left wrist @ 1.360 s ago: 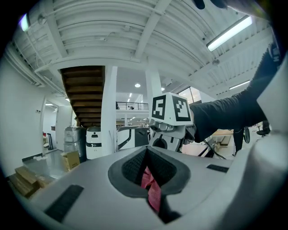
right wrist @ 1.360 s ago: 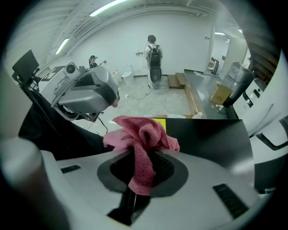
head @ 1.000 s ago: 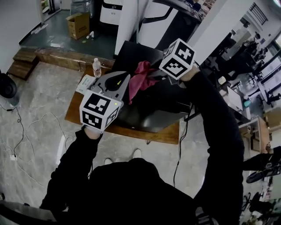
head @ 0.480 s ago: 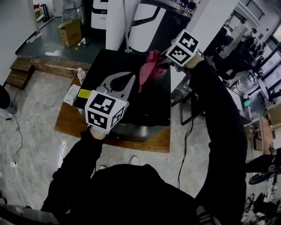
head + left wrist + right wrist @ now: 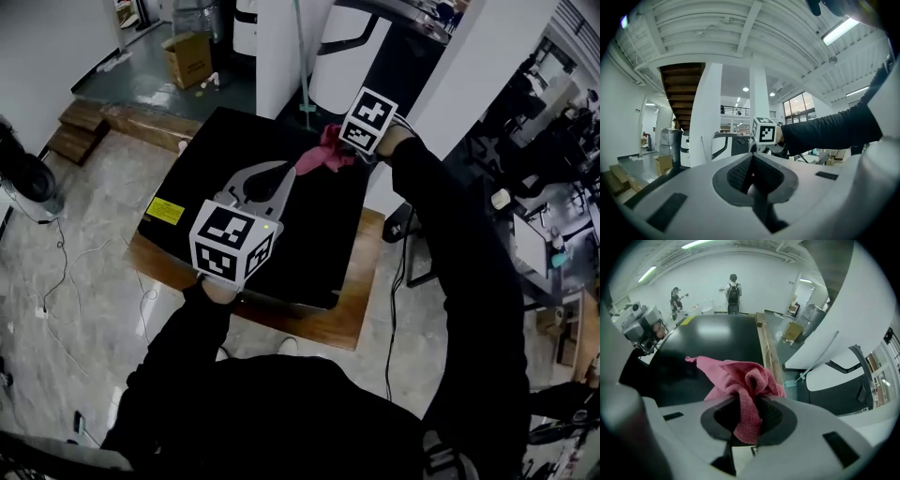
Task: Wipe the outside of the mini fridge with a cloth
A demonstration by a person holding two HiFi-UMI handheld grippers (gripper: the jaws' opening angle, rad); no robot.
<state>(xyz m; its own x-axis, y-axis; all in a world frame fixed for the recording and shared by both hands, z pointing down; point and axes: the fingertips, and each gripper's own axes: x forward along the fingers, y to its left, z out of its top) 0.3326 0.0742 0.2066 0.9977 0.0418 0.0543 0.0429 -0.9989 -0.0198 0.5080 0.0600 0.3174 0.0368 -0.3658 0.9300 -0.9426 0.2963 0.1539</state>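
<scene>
Far left, on the pale floor: a dark fan (image 5: 26, 180) and a thin white cable (image 5: 58, 272); beyond these, wooden steps (image 5: 80, 129) and an open cardboard box (image 5: 190, 58); next, a low wooden platform (image 5: 354, 314) carrying the black mini fridge (image 5: 211, 150), seen from above; close to the left corner of the fridge's top, a yellow label (image 5: 165, 211); over the middle of that top, the left claw (image 5: 281, 174), jaws pressed together with nothing between; touching the surface or just above it, impossible to tell; further right, at the far right edge of the fridge's top, a pink cloth (image 5: 317, 157), bunched, with loose folds against the black surface; just right of it, the right claw (image 5: 748, 404), clamped on a fold of the cloth, under its black-and-white marker cube (image 5: 367, 120); right of the platform, a dark cord (image 5: 394, 281) trailing down to the floor.
</scene>
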